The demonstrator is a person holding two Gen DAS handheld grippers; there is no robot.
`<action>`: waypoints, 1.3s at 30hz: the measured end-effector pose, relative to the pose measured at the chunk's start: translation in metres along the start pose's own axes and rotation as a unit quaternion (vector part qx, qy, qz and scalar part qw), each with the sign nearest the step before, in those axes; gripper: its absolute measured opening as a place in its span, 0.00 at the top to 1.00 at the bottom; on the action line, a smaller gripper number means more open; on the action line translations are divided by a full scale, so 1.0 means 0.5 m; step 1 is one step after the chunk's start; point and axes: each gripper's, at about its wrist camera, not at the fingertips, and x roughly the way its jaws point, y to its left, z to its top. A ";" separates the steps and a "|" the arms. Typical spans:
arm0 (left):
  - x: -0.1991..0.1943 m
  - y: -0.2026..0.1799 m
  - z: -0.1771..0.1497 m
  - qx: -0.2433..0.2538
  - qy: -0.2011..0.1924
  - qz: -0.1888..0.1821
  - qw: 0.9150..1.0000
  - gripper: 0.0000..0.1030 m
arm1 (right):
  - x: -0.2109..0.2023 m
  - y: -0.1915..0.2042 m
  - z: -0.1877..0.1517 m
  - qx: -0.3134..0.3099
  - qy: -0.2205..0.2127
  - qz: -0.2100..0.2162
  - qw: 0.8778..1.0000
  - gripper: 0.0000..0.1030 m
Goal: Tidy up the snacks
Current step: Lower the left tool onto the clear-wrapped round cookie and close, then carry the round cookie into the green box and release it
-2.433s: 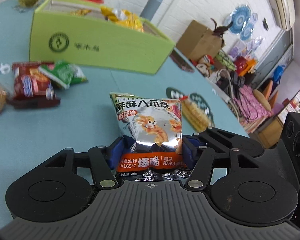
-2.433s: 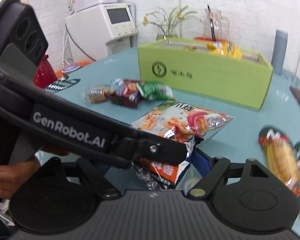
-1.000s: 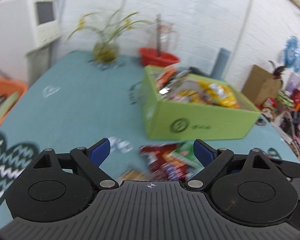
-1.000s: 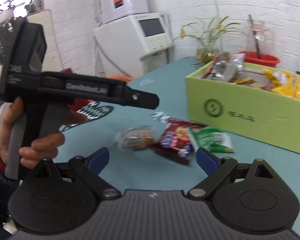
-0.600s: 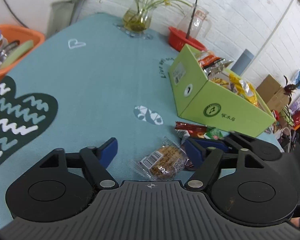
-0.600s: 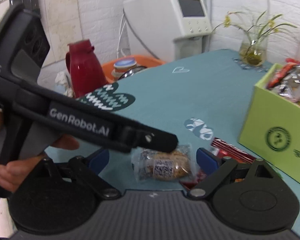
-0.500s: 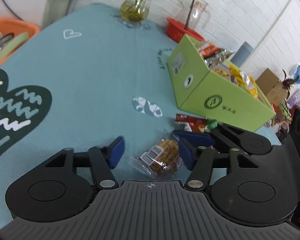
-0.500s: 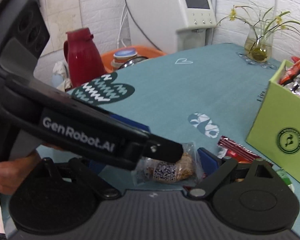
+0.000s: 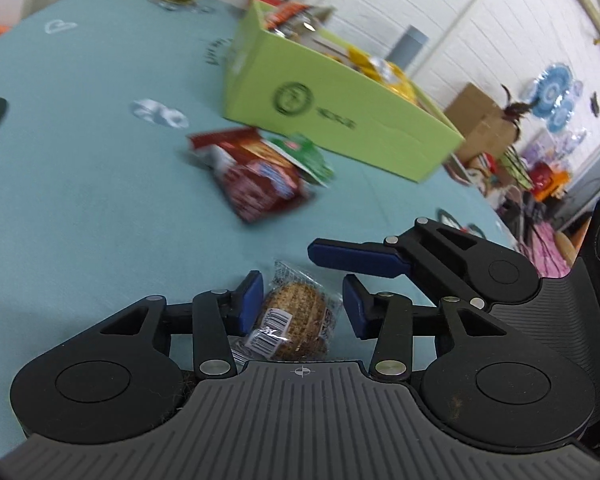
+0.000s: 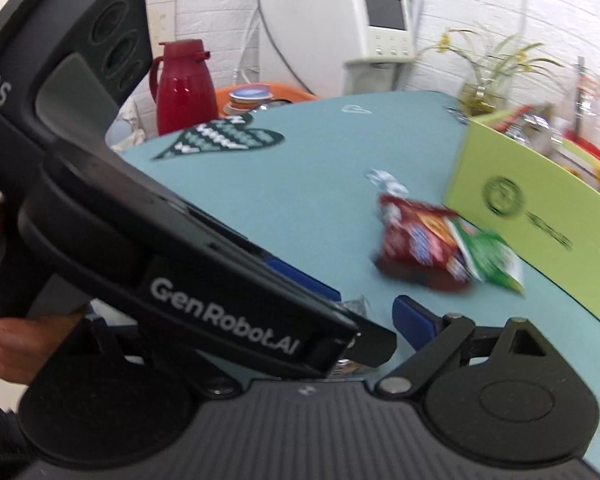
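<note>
Jaws around upright wrapped cookie (image 9: 296,322)

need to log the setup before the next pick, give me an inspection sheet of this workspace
surface: teal tablecloth, printed patterns
job's things: wrapped cookie; red packet and green packet beside green box holding snacks
clutter: red flask, plant vase
grippers: left hand-held gripper jaws just closing on the wrapped cookie; right hand-held gripper open, empty
cables: cable behind white machine
surroundings: white brick wall, cardboard box
</note>
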 end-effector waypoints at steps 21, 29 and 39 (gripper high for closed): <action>-0.033 -0.052 -0.030 0.020 0.018 -0.017 0.999 0.66 | -0.105 0.000 -0.120 0.141 -0.023 0.019 0.990 0.09; -0.007 -0.071 -0.040 0.026 0.035 -0.035 0.998 0.64 | -0.078 -0.014 -0.091 0.095 -0.014 -0.019 0.995 0.09; 0.001 -0.079 -0.049 0.040 0.033 -0.032 0.998 0.75 | -0.083 -0.003 -0.108 0.100 -0.028 -0.062 0.993 0.41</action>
